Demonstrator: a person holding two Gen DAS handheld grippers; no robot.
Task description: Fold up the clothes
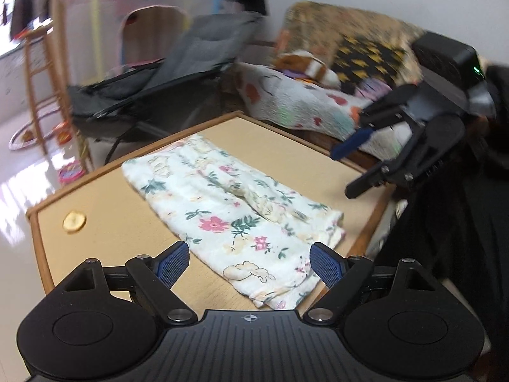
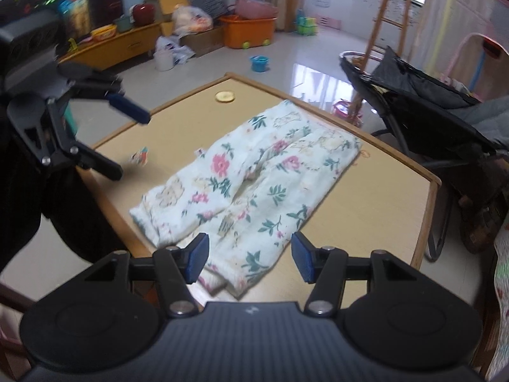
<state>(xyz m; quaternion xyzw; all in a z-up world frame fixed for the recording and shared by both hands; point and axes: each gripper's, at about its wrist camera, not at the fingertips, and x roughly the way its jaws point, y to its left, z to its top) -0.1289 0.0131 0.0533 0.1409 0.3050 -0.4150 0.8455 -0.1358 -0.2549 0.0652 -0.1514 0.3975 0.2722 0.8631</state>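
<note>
A small pair of white floral trousers (image 1: 222, 207) (image 2: 254, 172) lies flat on a light wooden table (image 1: 111, 207) (image 2: 366, 216), legs side by side. My left gripper (image 1: 249, 264) hovers open over the leg ends near the table's edge, its blue pads clear of the cloth. In the right wrist view the left gripper (image 2: 130, 145) hangs open above the table's left side. My right gripper (image 2: 249, 261) stands open just above the cuffs, holding nothing. In the left wrist view the right gripper (image 1: 345, 172) is over the table's right edge.
A round yellow disc (image 1: 74, 222) (image 2: 225, 96) and a small colourful scrap (image 2: 140, 156) lie on the table. A black folding chair (image 1: 143, 89) (image 2: 413, 95) stands behind it. A bed with a patterned quilt (image 1: 286, 102) is beside it. Toys and tubs litter the floor.
</note>
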